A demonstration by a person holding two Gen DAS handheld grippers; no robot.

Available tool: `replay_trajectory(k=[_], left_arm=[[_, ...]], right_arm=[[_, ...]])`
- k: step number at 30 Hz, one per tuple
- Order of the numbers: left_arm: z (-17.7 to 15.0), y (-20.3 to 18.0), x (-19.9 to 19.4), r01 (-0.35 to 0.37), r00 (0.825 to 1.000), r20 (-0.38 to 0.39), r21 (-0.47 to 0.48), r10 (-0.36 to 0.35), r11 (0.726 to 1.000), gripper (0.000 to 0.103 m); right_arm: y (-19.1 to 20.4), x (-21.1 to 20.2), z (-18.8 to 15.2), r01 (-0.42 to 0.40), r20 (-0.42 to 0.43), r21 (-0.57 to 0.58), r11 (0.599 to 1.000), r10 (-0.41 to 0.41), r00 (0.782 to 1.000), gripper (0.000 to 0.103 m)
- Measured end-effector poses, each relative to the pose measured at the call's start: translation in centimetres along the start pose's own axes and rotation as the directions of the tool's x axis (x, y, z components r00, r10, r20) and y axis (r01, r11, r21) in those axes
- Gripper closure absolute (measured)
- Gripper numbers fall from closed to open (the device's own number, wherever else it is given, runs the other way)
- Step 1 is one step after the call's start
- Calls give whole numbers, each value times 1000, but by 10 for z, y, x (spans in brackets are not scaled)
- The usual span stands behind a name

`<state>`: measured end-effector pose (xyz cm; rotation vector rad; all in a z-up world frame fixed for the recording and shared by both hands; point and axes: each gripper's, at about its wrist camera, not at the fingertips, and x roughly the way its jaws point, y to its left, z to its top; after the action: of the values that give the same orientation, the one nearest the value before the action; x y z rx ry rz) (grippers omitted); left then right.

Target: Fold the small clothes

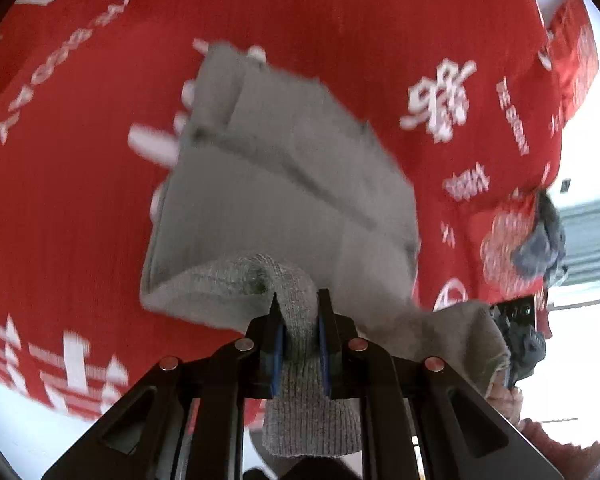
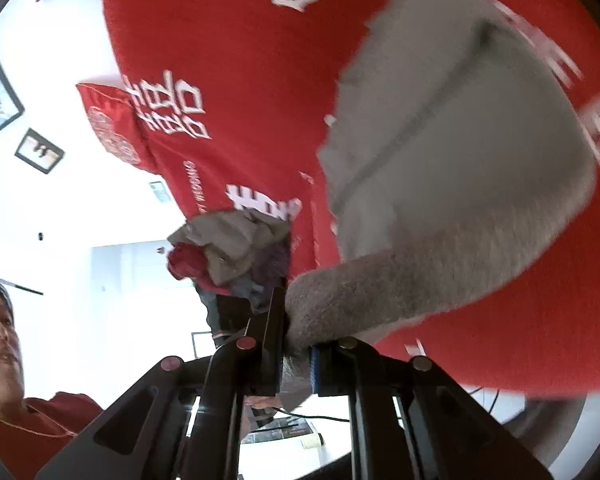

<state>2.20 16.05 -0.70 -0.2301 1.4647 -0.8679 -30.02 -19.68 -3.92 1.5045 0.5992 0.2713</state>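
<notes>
1. The left gripper [image 1: 300,316] is pinching a bunched edge of the grey knit garment [image 1: 276,200] between its blue-padded fingers [image 1: 278,344]; the cloth spills out behind the jaws, and the rest of it lies on the red printed cloth [image 1: 80,160] ahead.
2. The right gripper [image 2: 296,344] is pinching another fuzzy edge of the same grey knit garment [image 2: 460,184] — its jaws stand close, with fabric packed between them.
3. The step in hand looks like carrying one held edge over the body of the garment. To do it well, I judge both grips should travel together at even height, keeping the edge taut between them, and land it square on the far edge before letting go.
4. Counted: two grippers, one grey garment in hand, one red cloth with white lettering under it.
5. One heap of unfolded clothes [image 2: 236,248] sits at the cloth's edge — how many pieces it holds cannot be told.
</notes>
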Motion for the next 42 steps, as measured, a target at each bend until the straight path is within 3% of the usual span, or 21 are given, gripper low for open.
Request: replay_trajectory(k=[5,11,14,16,17,21,23,24,26,27,29,30,32,33,34,38,40,42], left_arm=[[66,-14,22,-22,995,93,-41,26,999,88],[127,-12,81,-115,987,104,-48,120,992,88],[148,-2,115,-188,977,92,-67,194,980,88],[155,3,130,-256,960,94,-76,263,964,87],[159,5,136,-282,954,83,-79,288,956,81],[168,2,133,-306,949,54,-75,310,949,76],[168,-3,118,-325,941,74,-72,330,943,33],[167,-6,108,-333,936,99,-67,338,941,28],[163,-12,95,-333,936,102,-41,336,942,28],[160,-14,89,-336,937,90,-26,337,941,28],[149,-19,86,-337,941,50,12,336,942,28],[142,-19,89,-328,944,9,37,328,944,28],[129,-18,103,-303,949,-74,70,308,950,28],[121,-18,113,-282,949,-119,87,291,956,28],[118,-22,125,-269,947,-152,99,282,958,28],[118,-31,161,-225,949,-199,113,244,968,28],[131,-35,170,-232,951,-188,98,247,968,28],[143,-35,173,-219,958,-172,67,228,973,28]], right_arm=[[17,-1,70,-34,33,-15,999,35,999,92],[-5,1,163,-22,97,59,998,16,995,92],[-35,9,202,57,92,112,992,-68,993,92],[-58,18,220,131,67,140,981,-141,988,92],[-66,22,228,164,58,150,975,-174,983,92],[-86,30,244,236,31,183,954,-245,969,90],[-79,32,246,255,16,177,950,-262,965,86],[-71,32,245,275,4,155,949,-279,960,80],[-56,29,241,299,-2,108,948,-301,954,59],[-47,26,238,309,-4,88,947,-310,951,54],[-34,19,227,321,-14,64,945,-320,947,55],[-29,16,221,323,-18,45,945,-322,946,56],[-26,16,211,342,-34,9,940,-341,939,73],[-26,18,205,372,-52,-15,928,-372,927,86],[-27,21,200,398,-70,-37,917,-400,914,90],[-45,48,198,454,-140,-106,884,-466,874,90],[-45,58,206,453,-135,-143,880,-471,872,90],[-41,67,221,432,-101,-159,888,-449,888,90]])
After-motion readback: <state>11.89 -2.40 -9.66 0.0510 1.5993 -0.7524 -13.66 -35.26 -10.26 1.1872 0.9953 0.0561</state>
